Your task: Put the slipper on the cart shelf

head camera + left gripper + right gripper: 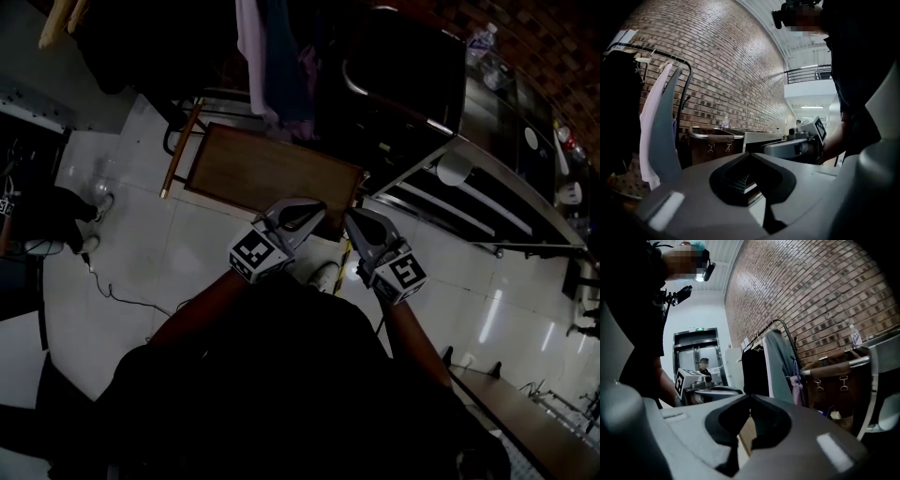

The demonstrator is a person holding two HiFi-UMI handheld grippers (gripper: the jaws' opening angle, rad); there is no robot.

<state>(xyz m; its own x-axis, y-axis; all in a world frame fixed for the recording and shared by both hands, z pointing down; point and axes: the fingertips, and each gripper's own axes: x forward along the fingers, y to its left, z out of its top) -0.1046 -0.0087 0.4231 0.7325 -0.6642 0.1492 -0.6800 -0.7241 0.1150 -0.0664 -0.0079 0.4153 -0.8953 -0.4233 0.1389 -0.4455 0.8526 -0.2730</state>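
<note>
The head view is dark. My left gripper [314, 208] and right gripper [352, 217] are held side by side in front of me, tips nearly touching, above the near edge of a brown flat shelf board [262, 169]. Both are shut with nothing between the jaws; the closed tips show in the left gripper view [749, 154] and the right gripper view [750, 396]. A pale shoe-like shape [324, 275] lies on the white floor just below the grippers; I cannot tell whether it is the slipper.
A metal cart with slatted shelves [487, 202] stands at the right. Clothes [267, 56] hang on a rack beyond the board. A brown basket cart [712, 140] stands by the brick wall. Cables [112, 291] trail on the floor at left.
</note>
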